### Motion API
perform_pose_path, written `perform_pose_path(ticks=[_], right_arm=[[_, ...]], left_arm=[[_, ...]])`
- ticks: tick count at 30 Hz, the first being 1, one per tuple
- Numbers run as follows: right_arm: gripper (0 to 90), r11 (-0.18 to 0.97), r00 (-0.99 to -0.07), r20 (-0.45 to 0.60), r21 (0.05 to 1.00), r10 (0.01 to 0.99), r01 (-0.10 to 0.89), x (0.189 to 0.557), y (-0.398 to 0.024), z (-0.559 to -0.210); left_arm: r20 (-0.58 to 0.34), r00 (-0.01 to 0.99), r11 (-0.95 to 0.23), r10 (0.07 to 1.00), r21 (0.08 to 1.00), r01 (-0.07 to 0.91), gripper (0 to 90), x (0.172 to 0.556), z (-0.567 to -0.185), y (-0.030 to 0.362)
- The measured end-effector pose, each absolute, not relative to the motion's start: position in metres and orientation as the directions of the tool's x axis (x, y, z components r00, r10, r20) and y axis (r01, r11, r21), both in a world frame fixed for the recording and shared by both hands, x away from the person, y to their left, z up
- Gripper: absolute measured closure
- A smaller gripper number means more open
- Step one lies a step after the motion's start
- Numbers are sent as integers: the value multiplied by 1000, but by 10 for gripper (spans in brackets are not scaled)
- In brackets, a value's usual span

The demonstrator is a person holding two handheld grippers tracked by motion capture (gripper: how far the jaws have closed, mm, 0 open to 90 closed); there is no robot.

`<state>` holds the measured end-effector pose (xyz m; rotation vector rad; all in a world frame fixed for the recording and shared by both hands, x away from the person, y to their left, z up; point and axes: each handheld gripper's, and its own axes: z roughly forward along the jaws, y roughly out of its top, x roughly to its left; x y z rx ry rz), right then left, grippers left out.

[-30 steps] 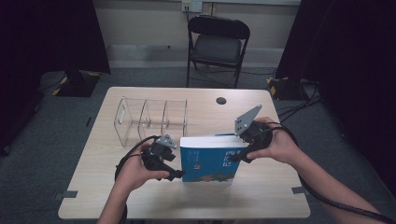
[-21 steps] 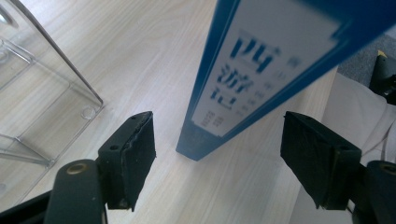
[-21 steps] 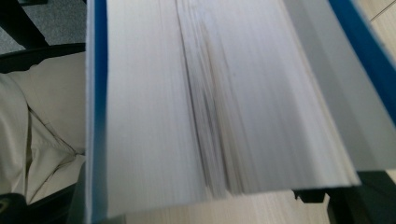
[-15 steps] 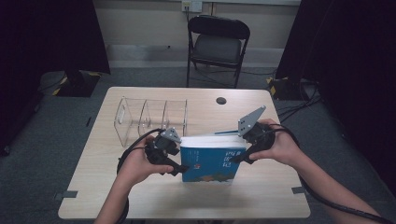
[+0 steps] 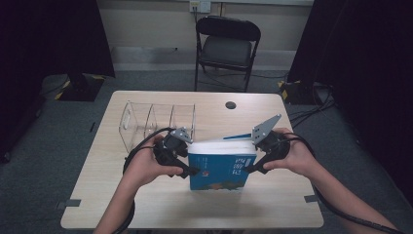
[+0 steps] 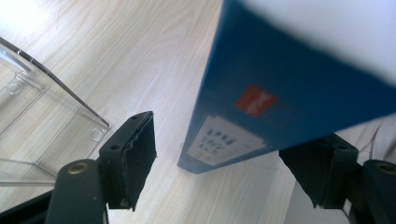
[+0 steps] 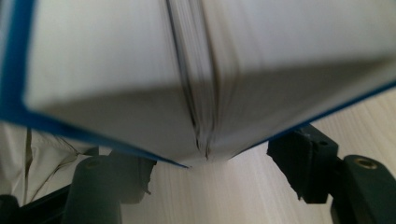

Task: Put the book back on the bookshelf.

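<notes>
Book (image 5: pixel 221 168) stands on edge; left tongs (image 5: pixel 187 170) spread around it, right tongs (image 5: pixel 253 168) pinching it

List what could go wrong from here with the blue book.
1. The left gripper has one of its fingers clear of the book, so that side looks loosely held; the book may tip or drop onto the table.
2. In the right gripper view the pages fan open, so the right gripper could crease them.
3. The clear organizer stands close behind; a swing could knock it.
</notes>
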<state>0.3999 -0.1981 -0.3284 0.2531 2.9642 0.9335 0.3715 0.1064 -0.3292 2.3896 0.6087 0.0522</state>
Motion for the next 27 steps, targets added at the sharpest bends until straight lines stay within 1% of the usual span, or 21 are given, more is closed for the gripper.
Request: perform_pose_path(ticks=[1, 3, 4, 6, 16, 18, 27], right_arm=[[334, 808, -983, 29, 566, 179, 163, 399, -201, -332], [323, 803, -982, 30, 571, 184, 168, 399, -205, -336], [310, 797, -981, 37, 578, 191, 177, 399, -207, -338], [279, 791, -976, 51, 577, 213, 203, 399, -211, -345], [271, 769, -964, 90, 586, 252, 256, 400, -231, -372], [267, 766, -963, 89, 589, 256, 258, 400, -234, -376], [256, 748, -951, 109, 594, 291, 297, 399, -241, -393]], left_arm=[[-112, 892, -676, 438, 614, 409, 271, 372, -326, 105], [-105, 895, -683, 435, 609, 403, 273, 372, -322, 103], [-97, 902, -699, 421, 599, 391, 276, 373, -320, 103], [-98, 900, -693, 425, 604, 393, 278, 372, -316, 100], [-84, 911, -714, 403, 594, 370, 288, 375, -308, 88], [-71, 919, -735, 388, 577, 355, 289, 377, -307, 87], [-55, 925, -762, 376, 550, 343, 301, 378, -303, 80]])
